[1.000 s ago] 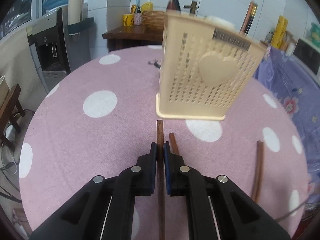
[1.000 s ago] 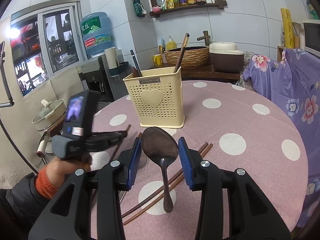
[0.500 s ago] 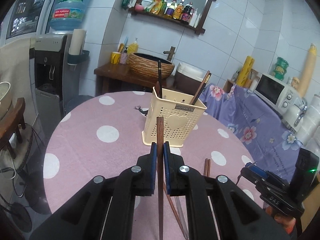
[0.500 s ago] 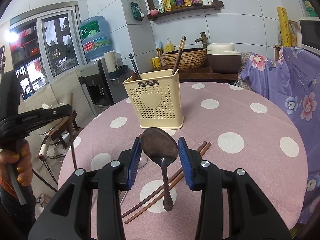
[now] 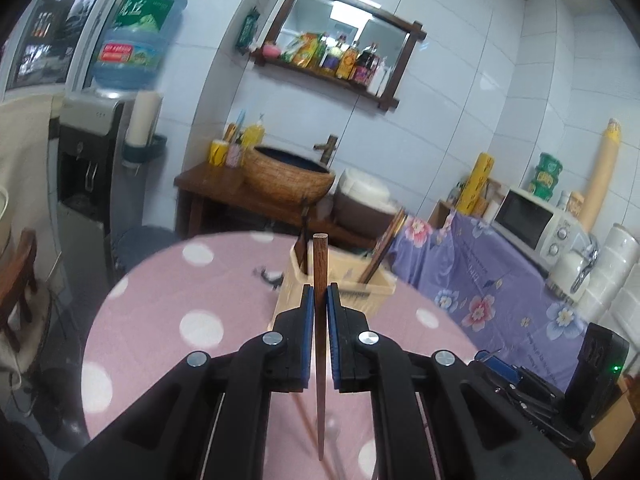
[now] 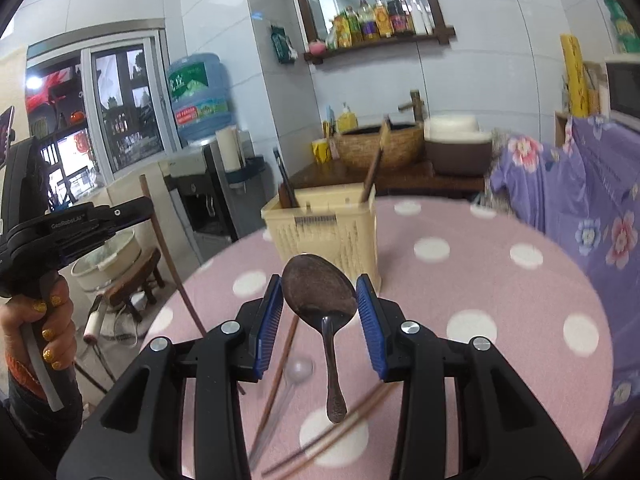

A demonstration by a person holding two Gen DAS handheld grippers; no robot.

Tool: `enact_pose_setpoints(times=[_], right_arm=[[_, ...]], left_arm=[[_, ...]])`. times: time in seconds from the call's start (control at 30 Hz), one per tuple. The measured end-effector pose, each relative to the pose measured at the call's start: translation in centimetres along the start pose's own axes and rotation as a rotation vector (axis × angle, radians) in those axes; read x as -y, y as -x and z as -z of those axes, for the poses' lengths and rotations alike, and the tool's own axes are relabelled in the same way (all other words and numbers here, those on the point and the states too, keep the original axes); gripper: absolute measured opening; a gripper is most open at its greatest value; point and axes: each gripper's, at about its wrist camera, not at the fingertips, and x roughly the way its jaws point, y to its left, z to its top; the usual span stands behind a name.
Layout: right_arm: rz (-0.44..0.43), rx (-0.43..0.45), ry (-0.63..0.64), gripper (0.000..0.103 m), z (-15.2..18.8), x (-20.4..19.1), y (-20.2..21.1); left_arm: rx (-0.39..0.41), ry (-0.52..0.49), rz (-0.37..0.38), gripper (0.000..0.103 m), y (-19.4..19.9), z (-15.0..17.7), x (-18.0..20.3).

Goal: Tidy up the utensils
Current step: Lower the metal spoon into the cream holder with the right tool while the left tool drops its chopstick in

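Note:
My left gripper (image 5: 319, 294) is shut on a brown wooden chopstick (image 5: 319, 264), held high above the table, its thick end pointing toward the cream utensil basket (image 5: 362, 288). In the right wrist view the left gripper (image 6: 136, 210) shows at the left with the chopstick (image 6: 164, 248) hanging down. My right gripper (image 6: 319, 284) is shut on the bowl of a dark metal spoon (image 6: 320, 292), handle down, in front of the basket (image 6: 324, 236). The basket holds a few upright utensils.
The round table has a pink cloth with white dots (image 6: 480, 280). Loose chopsticks (image 6: 280, 364) and another pair (image 6: 340, 436) lie on it below my right gripper. A wooden stool (image 6: 136, 276) and a water dispenser (image 6: 208, 196) stand left of the table.
My left gripper has risen and tilted up with the chopstick, well clear of the table. My right gripper has lifted and moved slightly toward the basket with the spoon.

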Motion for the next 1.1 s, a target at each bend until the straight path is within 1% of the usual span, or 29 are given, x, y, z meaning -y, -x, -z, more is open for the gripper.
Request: enact_pose_setpoints(times=[0.2, 0.27, 0.33, 0.4, 0.5, 0.6, 0.7, 0.8, 0.93, 1.0, 1.03, 1.1], right_arm=[[0.014, 0.143, 0.008, 0.038, -10.4, -1.5, -2.3], [0.048, 0.191, 0.020, 0.038, -13.1, -2.0, -3.5], [0.075, 0.218, 0.017, 0.039, -15.2, -2.1, -5.2], [0.104, 0.217, 0.009, 0.039, -16.2, -2.0, -7.2], [0.133, 0.195, -0.001, 0.039, -15.8, -1.3, -10.3], [0.149, 0.152, -0.025, 0.039, -13.8, -0.2, -12.9], [0.167, 0.095, -0.030, 0.039, -10.9, 0.7, -14.9], [0.172, 0.049, -0.030, 0.039, -8.4, 1.1, -16.1], [0.187, 0.013, -0.011, 0.039, -6.3, 1.2, -17.3], [0.193, 0.004, -0.006, 0.039, -5.6, 1.1, -17.6], [0.204, 0.016, 0.007, 0.039, -5.3, 1.0, -17.5], [0.211, 0.020, 0.025, 0.039, -4.9, 0.8, -17.5]], left_arm=[[0.125, -0.029, 0.011, 0.008, -1.6, -8.7, 2.7], [0.161, -0.040, -0.007, 0.008, -2.6, -10.8, 3.5], [0.196, -0.071, -0.050, 0.008, -3.9, -12.1, 4.4], [0.228, -0.098, -0.077, 0.008, -5.1, -12.4, 4.7], [0.242, -0.131, -0.106, 0.008, -7.2, -11.8, 4.5], [0.189, -0.123, -0.122, 0.008, -9.8, -10.0, 3.4], [0.140, -0.084, -0.127, 0.008, -11.6, -7.3, 1.9], [0.090, -0.074, -0.128, 0.008, -12.6, -4.5, 1.0], [0.037, -0.078, -0.129, 0.008, -13.6, -2.1, 0.4], [0.043, -0.089, -0.142, 0.008, -13.7, -1.4, 0.3], [0.046, -0.096, -0.148, 0.008, -13.7, -1.3, 0.3], [0.027, -0.096, -0.141, 0.008, -13.9, -1.4, 0.0]])
